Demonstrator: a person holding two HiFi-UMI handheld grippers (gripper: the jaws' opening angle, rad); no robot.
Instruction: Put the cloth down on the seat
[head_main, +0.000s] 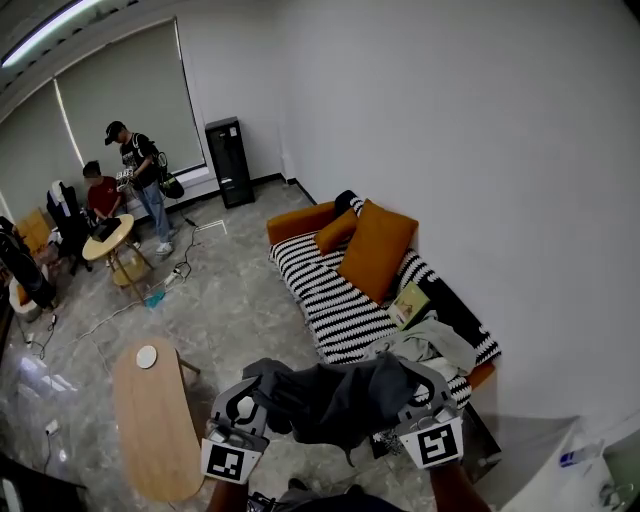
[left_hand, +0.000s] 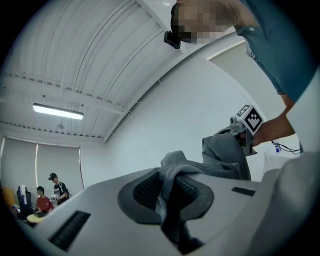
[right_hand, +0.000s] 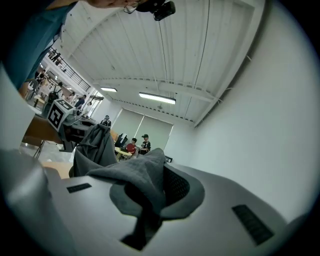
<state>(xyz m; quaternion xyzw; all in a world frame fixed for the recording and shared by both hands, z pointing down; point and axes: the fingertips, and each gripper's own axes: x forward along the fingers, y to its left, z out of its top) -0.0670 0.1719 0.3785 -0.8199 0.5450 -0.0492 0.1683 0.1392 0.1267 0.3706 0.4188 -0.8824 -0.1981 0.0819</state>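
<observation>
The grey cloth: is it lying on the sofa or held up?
Held up. The left gripper and right gripper each pinch the cloth, which hangs between them, off the striped sofa.

dark grey cloth (head_main: 340, 400), black-and-white striped seat (head_main: 330, 300), orange cushions (head_main: 375, 250).

I'm looking down into an office lounge: striped sofa (head_main: 330, 300) with orange cushions (head_main: 375, 245), oval wooden table (head_main: 150, 420), roller blinds (head_main: 130, 95), two people (head_main: 120, 175) at a small round table (head_main: 108, 238).
</observation>
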